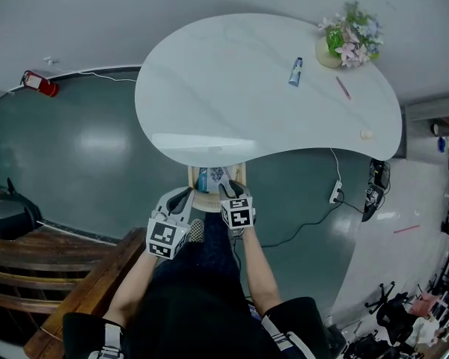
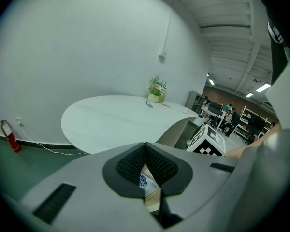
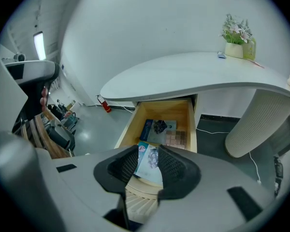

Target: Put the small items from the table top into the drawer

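A wooden drawer (image 1: 239,173) stands pulled out under the near edge of the white table (image 1: 232,103). In the right gripper view the drawer (image 3: 135,120) holds a blue booklet (image 3: 147,128), a dark small item (image 3: 160,126) and a beige tile sheet (image 3: 176,138). A pale blue packet (image 3: 150,164) lies at its front end, seen between the spread jaws of my right gripper (image 3: 148,151), whose pads do not press it. My left gripper (image 2: 145,146) hovers beside it, shut and empty. On the table remain a blue tube (image 1: 295,71), a pink pen (image 1: 343,87) and a small cream item (image 1: 367,134).
A flower pot (image 1: 350,40) stands at the table's far right. The ribbed table pedestal (image 3: 256,124) rises right of the drawer. A power strip (image 1: 335,193) with cable lies on the floor, a fire extinguisher (image 1: 39,84) far left, a wooden bench (image 1: 30,260) near left.
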`<action>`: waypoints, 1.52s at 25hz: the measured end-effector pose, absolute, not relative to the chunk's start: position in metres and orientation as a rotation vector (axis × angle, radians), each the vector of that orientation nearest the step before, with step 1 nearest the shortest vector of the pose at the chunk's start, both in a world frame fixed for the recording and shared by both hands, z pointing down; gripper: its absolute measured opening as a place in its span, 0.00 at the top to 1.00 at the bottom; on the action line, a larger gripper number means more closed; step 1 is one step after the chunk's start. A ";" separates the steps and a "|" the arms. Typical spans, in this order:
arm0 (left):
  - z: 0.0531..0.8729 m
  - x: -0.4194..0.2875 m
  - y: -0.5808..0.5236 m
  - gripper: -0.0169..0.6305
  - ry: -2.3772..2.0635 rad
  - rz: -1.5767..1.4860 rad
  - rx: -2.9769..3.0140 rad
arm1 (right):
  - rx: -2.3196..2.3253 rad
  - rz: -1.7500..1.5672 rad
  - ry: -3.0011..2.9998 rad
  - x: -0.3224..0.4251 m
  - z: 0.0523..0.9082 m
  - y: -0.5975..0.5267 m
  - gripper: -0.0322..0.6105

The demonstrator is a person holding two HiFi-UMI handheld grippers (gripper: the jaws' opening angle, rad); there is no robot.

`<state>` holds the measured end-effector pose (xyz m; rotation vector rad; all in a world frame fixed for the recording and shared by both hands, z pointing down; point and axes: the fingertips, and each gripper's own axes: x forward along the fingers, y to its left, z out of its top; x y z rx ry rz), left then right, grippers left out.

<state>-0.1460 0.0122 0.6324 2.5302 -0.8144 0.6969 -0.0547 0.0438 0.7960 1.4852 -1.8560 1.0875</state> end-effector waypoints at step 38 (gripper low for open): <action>0.525 -0.140 0.025 0.94 -0.818 0.507 2.735 | 1.860 0.667 -2.054 -0.034 0.576 0.044 0.85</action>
